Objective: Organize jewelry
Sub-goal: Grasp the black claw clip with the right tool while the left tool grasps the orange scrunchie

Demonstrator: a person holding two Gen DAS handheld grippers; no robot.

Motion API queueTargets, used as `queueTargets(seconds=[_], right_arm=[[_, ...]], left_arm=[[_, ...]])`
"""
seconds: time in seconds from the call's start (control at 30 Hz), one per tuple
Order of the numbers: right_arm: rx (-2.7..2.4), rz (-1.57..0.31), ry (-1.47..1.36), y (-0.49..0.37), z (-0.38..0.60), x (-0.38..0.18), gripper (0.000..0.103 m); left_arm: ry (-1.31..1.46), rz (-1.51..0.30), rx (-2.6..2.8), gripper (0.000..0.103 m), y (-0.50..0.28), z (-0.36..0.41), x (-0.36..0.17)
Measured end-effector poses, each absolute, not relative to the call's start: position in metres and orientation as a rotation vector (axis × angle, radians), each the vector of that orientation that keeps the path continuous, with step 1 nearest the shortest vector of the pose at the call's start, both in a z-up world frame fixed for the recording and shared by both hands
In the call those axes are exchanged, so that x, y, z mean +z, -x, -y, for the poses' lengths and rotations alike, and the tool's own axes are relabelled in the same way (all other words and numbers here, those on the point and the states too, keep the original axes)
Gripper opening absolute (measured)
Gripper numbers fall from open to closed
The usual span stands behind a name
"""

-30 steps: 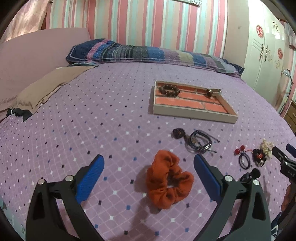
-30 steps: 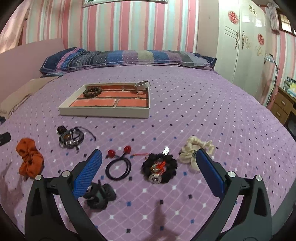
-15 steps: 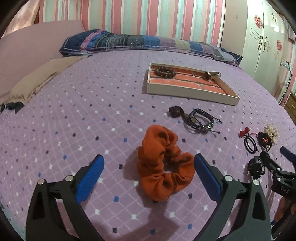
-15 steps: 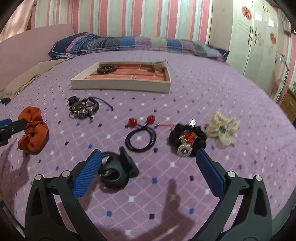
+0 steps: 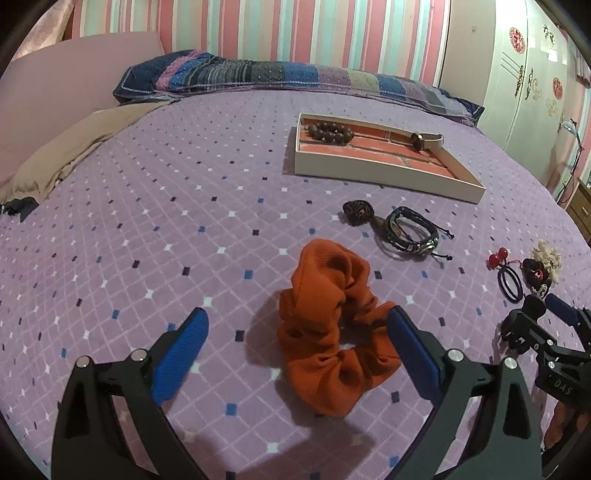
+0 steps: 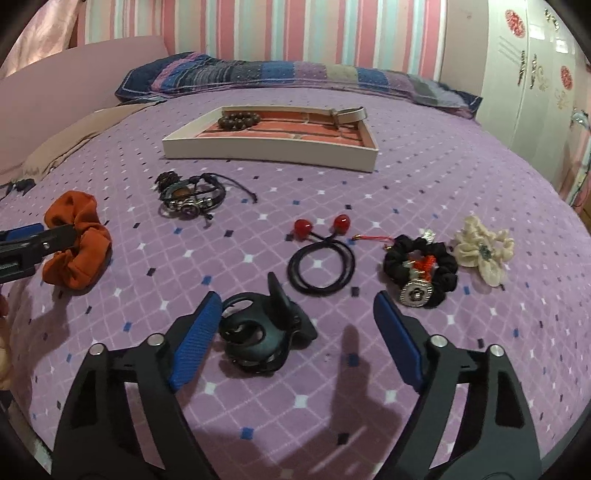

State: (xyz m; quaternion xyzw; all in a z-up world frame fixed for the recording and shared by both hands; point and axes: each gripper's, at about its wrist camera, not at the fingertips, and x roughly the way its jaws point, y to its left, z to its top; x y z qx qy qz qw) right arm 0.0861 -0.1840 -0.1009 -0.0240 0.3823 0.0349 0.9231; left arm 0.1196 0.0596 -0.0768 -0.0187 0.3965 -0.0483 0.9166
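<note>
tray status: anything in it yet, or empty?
Not empty. The tray holds a brown bead bracelet at its far left and a strap-like band resting on its far right rim.

A bed [image 5: 155, 206] fills the room, spread with a purple cover [image 6: 424, 192] dotted in small diamonds. A patchwork pillow [image 5: 280, 75] lies along its head, a tan cloth [image 5: 81, 147] at one side. Behind runs a wall [image 5: 295, 29] striped pink, teal and white. A white wardrobe [image 6: 535, 74] (red ornaments on its doors) stands beside the bed.
</note>
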Motion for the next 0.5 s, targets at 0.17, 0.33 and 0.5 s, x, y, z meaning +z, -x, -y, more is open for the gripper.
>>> queueTargets(seconds=[0.17,0.33,0.5], right_arm=[[0.117,-0.81,0.019,-0.089,0.182,-0.107,0.071],[0.162,-0.826,-0.006,-0.091,0.178,-0.109,0.057],[0.177,-0.827,-0.021,-0.091,0.179,-0.109,0.057]], left_arm=[[0.023,-0.836,-0.112,0.087,-0.125,-0.057,-0.085],[0.024,-0.865,-0.128,0.069,-0.131,-0.057,-0.093],[0.037,-0.876,-0.143,0.058,-0.132,-0.059,-0.096]])
